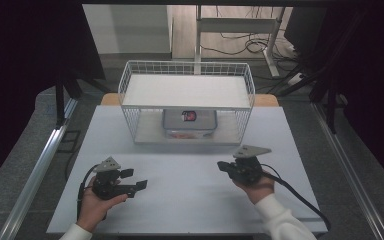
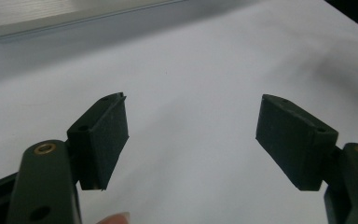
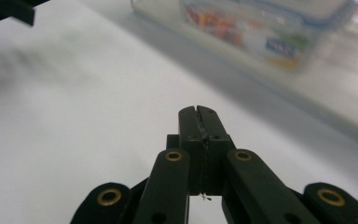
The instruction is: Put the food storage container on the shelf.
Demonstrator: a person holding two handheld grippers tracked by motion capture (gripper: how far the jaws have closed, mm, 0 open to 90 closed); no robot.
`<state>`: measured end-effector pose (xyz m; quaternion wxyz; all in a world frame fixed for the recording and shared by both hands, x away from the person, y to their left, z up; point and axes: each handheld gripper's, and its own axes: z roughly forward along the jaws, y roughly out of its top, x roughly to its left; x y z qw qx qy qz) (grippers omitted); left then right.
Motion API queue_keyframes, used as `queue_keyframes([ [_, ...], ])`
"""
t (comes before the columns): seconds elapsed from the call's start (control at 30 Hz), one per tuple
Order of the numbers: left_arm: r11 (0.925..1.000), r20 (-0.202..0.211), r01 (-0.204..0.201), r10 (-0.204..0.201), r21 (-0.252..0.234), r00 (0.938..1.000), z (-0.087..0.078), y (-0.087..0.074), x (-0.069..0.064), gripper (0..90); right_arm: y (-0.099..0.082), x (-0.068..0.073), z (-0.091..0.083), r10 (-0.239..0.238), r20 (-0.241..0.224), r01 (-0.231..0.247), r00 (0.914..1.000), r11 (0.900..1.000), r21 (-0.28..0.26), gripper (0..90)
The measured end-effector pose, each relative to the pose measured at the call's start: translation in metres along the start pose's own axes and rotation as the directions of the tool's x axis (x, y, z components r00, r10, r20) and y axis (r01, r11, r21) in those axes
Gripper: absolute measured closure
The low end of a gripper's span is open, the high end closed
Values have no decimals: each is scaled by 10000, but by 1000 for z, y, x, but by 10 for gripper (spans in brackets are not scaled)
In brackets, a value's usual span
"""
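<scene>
White wire mesh forms the two-level rack (image 1: 130,80) at the far side of the pale, matte table (image 1: 190,200); its upper shelf is a flat white panel, and its sides are an open grid of thin rods. On the lower level sits a clear plastic container (image 1: 189,123), rectangular with rounded corners and a snap-on lid, showing red and orange contents through the wall. The container's long axis runs across the table, parallel to the rack's front edge, and it lies flat with its lid up. A small red-and-dark label sits on the lid.

Left gripper (image 1: 134,179): black, with flat rubber-like pads (image 2: 113,135). The jaws stand apart with nothing between them, above bare table near the person's left hand (image 1: 96,205). It points toward the table's middle.

Right gripper (image 1: 222,165): the jaws are pressed together, empty, with their tips meeting along a thin seam. It is near the front of the rack, well apart from the container.
</scene>
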<state>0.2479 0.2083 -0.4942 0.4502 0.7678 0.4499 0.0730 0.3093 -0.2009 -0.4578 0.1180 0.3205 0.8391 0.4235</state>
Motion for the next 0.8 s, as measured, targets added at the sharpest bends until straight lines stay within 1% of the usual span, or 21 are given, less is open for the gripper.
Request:
queue_keyframes([
  [0.03, 10000, 15, -28, 28, 18, 10000, 0, 0, 0, 251, -7, 0, -8, 56, 8, -56, 10000, 10000, -34, 879],
  [0.07, 10000, 19, -41, 41, 18, 10000, -1, 0, -1, 250, -15, 0, -16, 243, 15, -243, 9997, 9997, 3, 873],
  [0.17, 10000, 24, -52, 52, -26, 10000, -1, 0, 0, 250, -35, -1, -33, 623, 41, -624, 9980, 9979, 156, 866],
  [0.23, 10000, 3, -51, 51, -19, 10000, -1, 0, 0, 247, -44, -1, -39, 604, 145, -608, 9981, 9976, 319, 831],
  [0.27, 10000, -12, -43, 43, -4, 10000, 0, 0, 0, 246, -47, -1, -42, 588, 193, -595, 9981, 9976, 347, 770],
  [0.33, 10000, -65, -43, 43, 40, 10000, 0, 0, 1, 246, -50, -1, -44, 539, 469, -555, 9974, 9980, 319, 579],
  [0.37, 10000, -69, -34, 34, 44, 10000, 0, 0, 1, 245, -51, -2, -44, 714, 624, -729, 9955, 9971, 215, 470],
  [0.43, 10000, -74, -54, 55, 39, 10000, 1, 0, 0, 245, -50, -3, -42, 932, 675, -942, 9934, 9955, 108, 351],
  [0.47, 10000, -85, -70, 70, 48, 9999, 1, 0, 0, 244, -50, -3, -42, 902, 735, -910, 9932, 9958, 72, 322],
  [0.53, 9999, -101, -109, 110, 86, 9999, 1, 0, 0, 244, -51, -2, -40, 762, 905, -767, 9930, 9971, 25, 281],
  [0.6, 9998, -91, -134, 135, 132, 9999, 2, 0, 0, 243, -51, -3, -40, 701, 993, -703, 9926, 9975, -22, 267],
  [0.7, 9998, -93, -148, 150, 158, 9998, 3, 0, -1, 242, -50, -4, -39, 711, 1037, -699, 9921, 9974, -152, 242],
  [0.8, 9997, -71, -140, 141, 176, 9999, 4, 1, -1, 241, -51, -5, -37, 630, 1069, -622, 9923, 9980, -110, 227],
])
